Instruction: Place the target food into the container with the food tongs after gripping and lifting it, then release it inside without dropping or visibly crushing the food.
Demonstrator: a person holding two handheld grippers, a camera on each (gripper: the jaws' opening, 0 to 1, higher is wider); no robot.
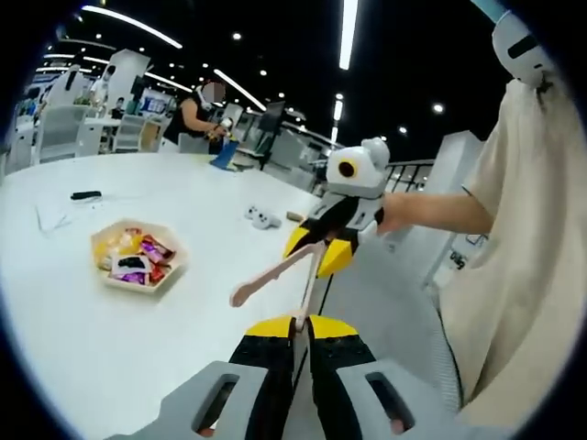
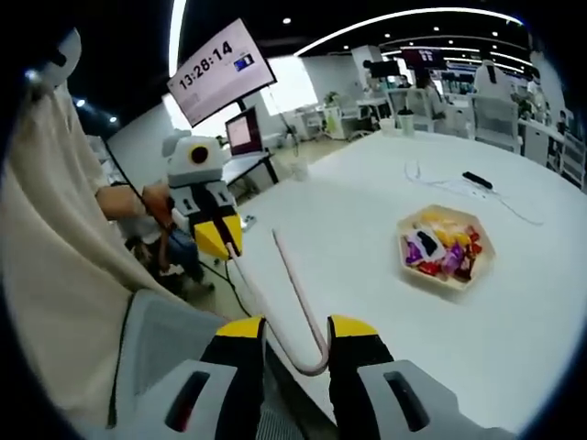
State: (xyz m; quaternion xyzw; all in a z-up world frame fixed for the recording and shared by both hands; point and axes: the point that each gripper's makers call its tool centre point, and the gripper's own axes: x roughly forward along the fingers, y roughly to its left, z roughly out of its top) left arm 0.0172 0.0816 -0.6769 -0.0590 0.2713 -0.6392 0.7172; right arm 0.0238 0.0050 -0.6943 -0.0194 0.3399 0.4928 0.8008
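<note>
— What are the left tongs (image 1: 301, 323) doing?

— Their yellow-tipped jaws are drawn almost together and pinch the end of one arm of a thin pink plastic food tongs (image 1: 275, 272). The utensil's other arm splays free to the side, hanging above the white worktop (image 1: 92, 339).

— And the right tongs (image 2: 298, 330)?

— In the right gripper view their jaws stand apart with the curved bend of the pink food tongs (image 2: 292, 284) between them. I cannot tell whether they press on it or merely bracket it. From there the utensil's arms run away toward the left tongs (image 2: 223, 240), which are held in a person's hand. In the left gripper view the right tongs (image 1: 316, 249) face the camera, and the pink arms come out from between their yellow tips.

— Where is the food?

— The brightly wrapped sweets (image 1: 138, 257) lie heaped in a shallow beige hexagonal tray (image 1: 174, 261) on the worktop, well apart from both pairs of tongs and from the pink utensil. The right gripper view shows the same sweets (image 2: 445, 249) in the tray (image 2: 404, 240), sitting on the white worktop (image 2: 367, 211) off to one side.
</note>
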